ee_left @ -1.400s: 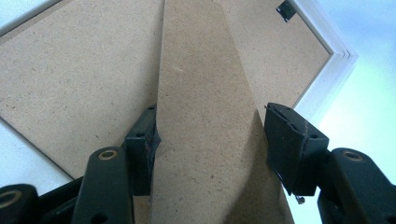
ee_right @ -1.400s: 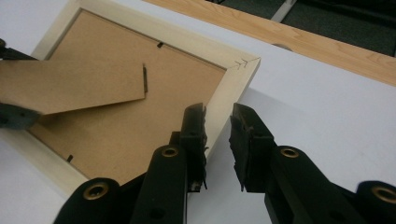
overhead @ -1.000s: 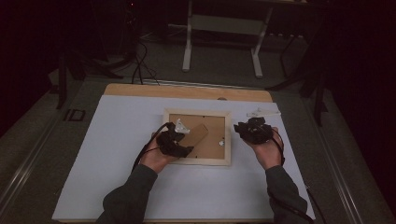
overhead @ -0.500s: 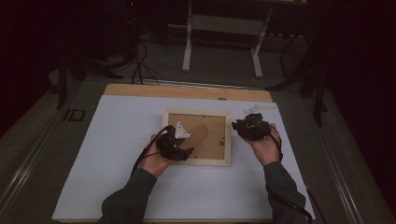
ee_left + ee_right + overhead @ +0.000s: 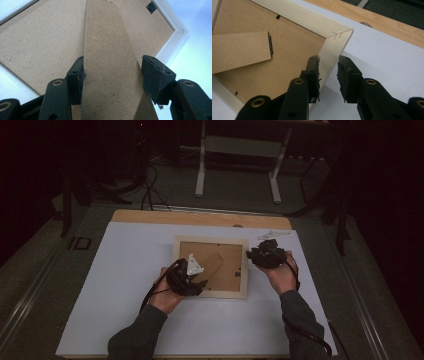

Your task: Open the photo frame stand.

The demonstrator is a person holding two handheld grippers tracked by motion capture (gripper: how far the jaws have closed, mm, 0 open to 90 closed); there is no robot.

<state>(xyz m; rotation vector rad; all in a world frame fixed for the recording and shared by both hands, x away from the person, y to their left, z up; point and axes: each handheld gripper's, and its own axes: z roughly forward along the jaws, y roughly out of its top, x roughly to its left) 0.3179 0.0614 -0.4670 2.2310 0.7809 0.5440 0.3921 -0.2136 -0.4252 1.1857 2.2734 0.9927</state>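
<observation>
A picture frame (image 5: pixel 210 266) lies face down near the middle of the white tabletop (image 5: pixel 120 270), a little toward its far edge, with its fibreboard back (image 5: pixel 287 57) up. A stand flap (image 5: pixel 110 62) is hinged to that back by a small dark hinge (image 5: pixel 270 45).

Judged from its look, the frame is light and stiff. Its pale wooden rail (image 5: pixel 329 47) is the sound place to grip, since it is thick and squared; the stapled corner joint (image 5: pixel 337 33) looks weaker. If there is glass underneath, the frame would be fragile and should not be dropped or twisted. The flap is thin board, stiff along its length but easy to bend or tear at the hinge, so it is best taken across its width, near the free end.

The left tongs (image 5: pixel 112 72) stand wide, one jaw on either edge of the flap. The left jaw touches the edge; a sliver of gap may remain at the right one, so a firm grip cannot be confirmed.

The right tongs (image 5: pixel 328 72) straddle the frame's right rail close to the far right corner. Their jaws have just been opening and stand released: the inner jaw rests against the rail, and the outer one is clear of it.
</observation>
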